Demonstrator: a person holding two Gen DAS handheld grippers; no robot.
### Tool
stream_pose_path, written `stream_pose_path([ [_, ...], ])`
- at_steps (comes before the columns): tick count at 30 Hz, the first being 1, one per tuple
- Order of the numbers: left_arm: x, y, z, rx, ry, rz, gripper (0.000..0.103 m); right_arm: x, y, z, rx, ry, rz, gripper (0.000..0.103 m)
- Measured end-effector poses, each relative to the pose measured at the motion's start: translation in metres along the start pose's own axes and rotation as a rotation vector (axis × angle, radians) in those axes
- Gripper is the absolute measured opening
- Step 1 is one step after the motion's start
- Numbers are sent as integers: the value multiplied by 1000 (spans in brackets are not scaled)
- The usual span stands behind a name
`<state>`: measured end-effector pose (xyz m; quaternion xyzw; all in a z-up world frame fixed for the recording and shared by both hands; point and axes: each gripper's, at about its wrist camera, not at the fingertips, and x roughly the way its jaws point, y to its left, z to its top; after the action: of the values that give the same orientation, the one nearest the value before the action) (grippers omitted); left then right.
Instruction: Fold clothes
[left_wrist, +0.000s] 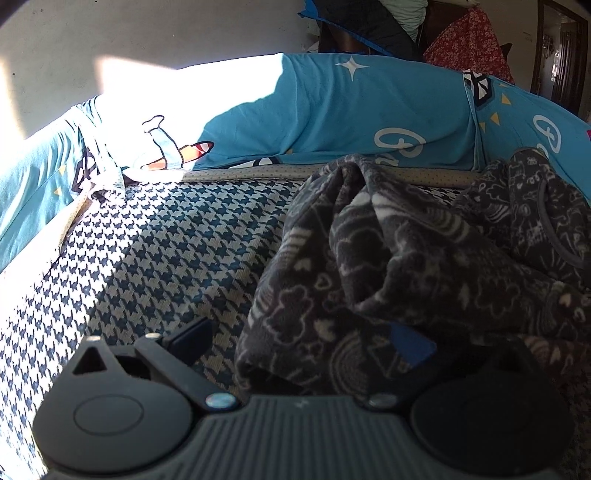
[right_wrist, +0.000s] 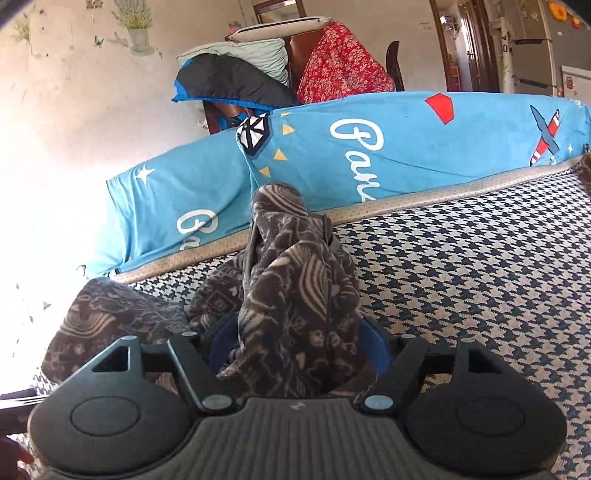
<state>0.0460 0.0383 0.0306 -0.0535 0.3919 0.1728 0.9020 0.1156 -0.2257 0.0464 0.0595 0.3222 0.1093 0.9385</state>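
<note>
A dark grey fleece garment (left_wrist: 388, 266) with pale doodle print lies crumpled on the houndstooth bed cover (left_wrist: 166, 251). My left gripper (left_wrist: 306, 343) is open, its fingers wide apart around the garment's near edge; the left fingertip (left_wrist: 192, 336) rests on the cover, the blue right pad (left_wrist: 412, 345) is half buried in fleece. In the right wrist view the same garment (right_wrist: 295, 295) rises in a bunched ridge. My right gripper (right_wrist: 297, 350) is shut on that bunch, blue pads (right_wrist: 375, 347) pressing both sides.
Blue printed pillows (left_wrist: 351, 118) line the bed's far edge, also seen in the right wrist view (right_wrist: 406, 147). Behind them are stacked cushions and a red floral cloth (right_wrist: 340, 66). The houndstooth cover (right_wrist: 480, 277) spreads to the right. Strong sunlight washes out the left.
</note>
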Motion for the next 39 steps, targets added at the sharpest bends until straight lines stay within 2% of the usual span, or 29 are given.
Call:
stream_pose_path([
  [4, 2, -1, 1, -7, 0, -6, 103, 17, 6, -3, -9, 25, -24, 73],
  [5, 2, -1, 1, -8, 0, -8, 103, 20, 6, -4, -6, 33, -24, 65],
  [6, 2, -1, 1, -9, 0, -10, 103, 22, 6, -4, -4, 38, -31, 46],
  [7, 2, -1, 1, -9, -2, -13, 103, 22, 6, -3, 0, 39, -46, 37],
  [8, 1, 0, 1, -12, -5, -16, 103, 22, 5, -3, 4, 38, -64, 20],
  [9, 0, 1, 1, -16, -9, -17, 103, 20, 2, -2, 18, 27, -75, 14],
  [12, -3, 5, 3, -30, -21, -22, 103, 9, -8, 2, 65, -15, -104, 11],
  [18, -6, 16, 7, -78, -35, -31, 103, -24, -41, 11, 154, -107, -233, 9],
  [23, -3, 16, 3, -70, -10, -33, 103, -40, -92, 15, 278, -109, -429, 9],
  [27, -1, 10, -4, -30, 5, -41, 103, -56, -130, 15, 342, -106, -499, 10],
  [29, -1, 6, -7, -6, 9, -42, 103, -68, -138, 16, 331, -142, -481, 17],
  [33, -1, 2, -13, 28, 13, -35, 103, -75, -134, 19, 265, -172, -356, 28],
  [37, 4, 4, -16, 18, 46, -52, 103, -66, -116, 17, 227, -129, -202, 31],
  [39, 7, 2, -19, 23, 65, -55, 103, -61, -104, 15, 192, -112, -145, 40],
])
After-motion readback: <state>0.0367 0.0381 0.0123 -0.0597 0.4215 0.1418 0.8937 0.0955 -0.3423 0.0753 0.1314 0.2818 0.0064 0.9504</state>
